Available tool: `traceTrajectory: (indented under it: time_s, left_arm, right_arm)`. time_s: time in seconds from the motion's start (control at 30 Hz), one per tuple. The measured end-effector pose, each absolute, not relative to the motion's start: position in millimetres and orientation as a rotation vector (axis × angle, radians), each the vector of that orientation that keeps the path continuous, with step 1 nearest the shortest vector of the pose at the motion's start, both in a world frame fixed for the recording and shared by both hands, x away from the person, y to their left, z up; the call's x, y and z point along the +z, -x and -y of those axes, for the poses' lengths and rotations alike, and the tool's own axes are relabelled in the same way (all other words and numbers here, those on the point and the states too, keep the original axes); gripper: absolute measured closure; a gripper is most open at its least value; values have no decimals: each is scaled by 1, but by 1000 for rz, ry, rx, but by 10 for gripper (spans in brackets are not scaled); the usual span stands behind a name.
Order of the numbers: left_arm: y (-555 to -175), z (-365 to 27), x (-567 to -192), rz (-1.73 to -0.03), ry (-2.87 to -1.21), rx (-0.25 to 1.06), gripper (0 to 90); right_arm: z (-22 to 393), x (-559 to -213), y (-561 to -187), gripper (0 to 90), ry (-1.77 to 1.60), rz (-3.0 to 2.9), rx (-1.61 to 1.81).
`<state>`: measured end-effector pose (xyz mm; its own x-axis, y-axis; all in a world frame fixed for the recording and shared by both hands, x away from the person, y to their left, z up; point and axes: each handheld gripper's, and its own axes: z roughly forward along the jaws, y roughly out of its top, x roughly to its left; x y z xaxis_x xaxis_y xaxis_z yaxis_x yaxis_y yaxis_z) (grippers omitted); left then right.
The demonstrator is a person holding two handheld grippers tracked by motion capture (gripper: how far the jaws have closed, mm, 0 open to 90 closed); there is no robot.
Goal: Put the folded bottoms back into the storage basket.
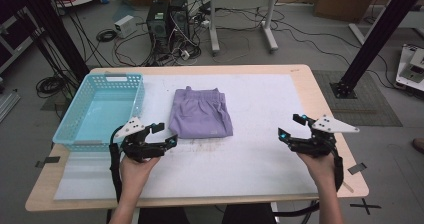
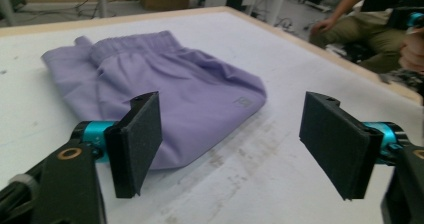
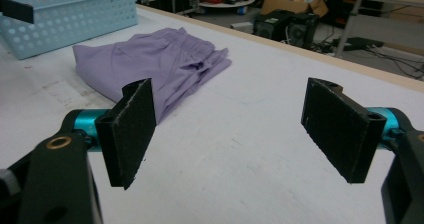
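Left hand-held gripper (image 1: 164,134) hovers with jaws spread wide, nothing between them, just beside the near left corner of the folded purple shorts (image 1: 201,113). Right hand-held gripper (image 1: 292,127) is spread and empty too, well apart toward the desk's (image 1: 260,159) right edge. The shorts lie mid-desk beside the blue basket (image 1: 101,109): light, soft, floppy. Best pinch the folded near edge through all layers.
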<state>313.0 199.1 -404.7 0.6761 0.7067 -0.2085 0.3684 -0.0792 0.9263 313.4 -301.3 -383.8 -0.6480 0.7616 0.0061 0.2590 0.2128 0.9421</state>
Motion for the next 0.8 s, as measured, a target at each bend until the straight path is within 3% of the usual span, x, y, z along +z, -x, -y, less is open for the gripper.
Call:
traceTrajectory:
  time_s: [0.8]
  left_arm:
    - [-358, -182, -440, -1243, -1692, 386, 331]
  right_arm:
    - [205, -392, -432, 246, -980, -2179, 1408]
